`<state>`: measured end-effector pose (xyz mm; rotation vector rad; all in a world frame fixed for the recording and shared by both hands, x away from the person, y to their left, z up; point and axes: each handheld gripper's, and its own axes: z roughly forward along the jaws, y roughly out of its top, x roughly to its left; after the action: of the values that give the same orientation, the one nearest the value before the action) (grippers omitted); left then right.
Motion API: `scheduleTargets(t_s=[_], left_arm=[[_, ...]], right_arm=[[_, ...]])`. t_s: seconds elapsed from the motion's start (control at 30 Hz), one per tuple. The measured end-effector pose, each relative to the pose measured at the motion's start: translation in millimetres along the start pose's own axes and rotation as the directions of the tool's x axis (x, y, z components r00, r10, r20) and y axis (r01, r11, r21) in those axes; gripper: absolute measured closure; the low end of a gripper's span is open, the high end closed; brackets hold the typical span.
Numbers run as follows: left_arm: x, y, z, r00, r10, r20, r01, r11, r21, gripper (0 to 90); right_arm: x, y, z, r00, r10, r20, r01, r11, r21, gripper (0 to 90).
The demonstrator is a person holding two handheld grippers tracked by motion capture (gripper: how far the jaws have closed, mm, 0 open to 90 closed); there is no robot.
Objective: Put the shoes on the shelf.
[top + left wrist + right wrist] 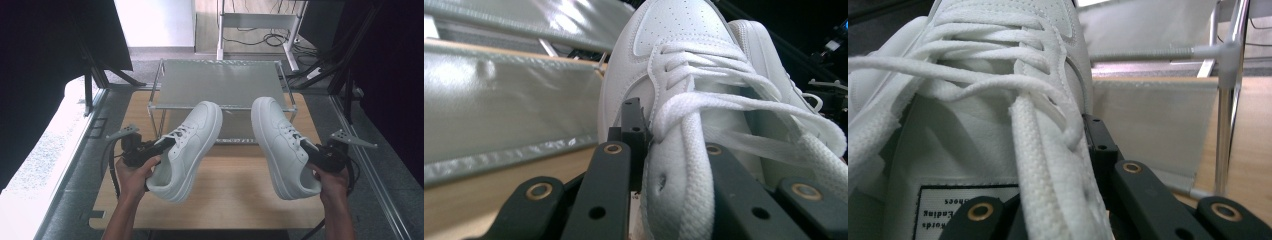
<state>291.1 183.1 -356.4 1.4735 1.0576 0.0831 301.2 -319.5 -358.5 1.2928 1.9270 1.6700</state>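
Observation:
Two white lace-up sneakers are held in the air above the wooden table (235,195), toes pointing at the rack. My left gripper (162,145) is shut on the left sneaker (192,145) at the collar beside the laces; in the left gripper view that sneaker (684,60) sits between the jaws, with my left gripper (659,165) clamping its side wall. My right gripper (310,147) is shut on the right sneaker (282,145) at the inner collar; the right gripper view has the sneaker (998,100) with its tongue label between the jaws of my right gripper (1068,200).
A low metal-framed shoe rack (220,82) with a grey fabric shelf stands at the table's far edge, just beyond the toes. Its chrome post (1225,100) rises to the right in the right gripper view. Dark screens flank both sides; cables lie on the floor behind.

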Motion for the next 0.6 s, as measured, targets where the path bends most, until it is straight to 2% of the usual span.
scheduleTargets(t_s=[0.13, 0.33, 0.6], left_arm=[[-0.8, 14.8, 5.1, 1.0000, -0.003, 0.003, 0.003, 0.9999, -0.015, 82.4], [1.5, 32.0, 13.8, 0.9999, -0.008, 0.007, 0.008, 0.9987, -0.049, 82.4], [0.6, 50.1, 24.8, 1.0000, -0.004, 0.006, 0.004, 0.9987, -0.051, 82.5]], right_arm=[[5.4, 17.5, 2.3, 0.9999, -0.014, 0.000, 0.014, 1.000, -0.016, 88.2], [6.1, 39.2, 10.7, 0.9995, -0.029, 0.015, 0.030, 0.999, -0.020, 88.3], [4.9, 55.7, 23.2, 0.9997, -0.018, 0.020, 0.018, 1.000, -0.024, 88.4]])
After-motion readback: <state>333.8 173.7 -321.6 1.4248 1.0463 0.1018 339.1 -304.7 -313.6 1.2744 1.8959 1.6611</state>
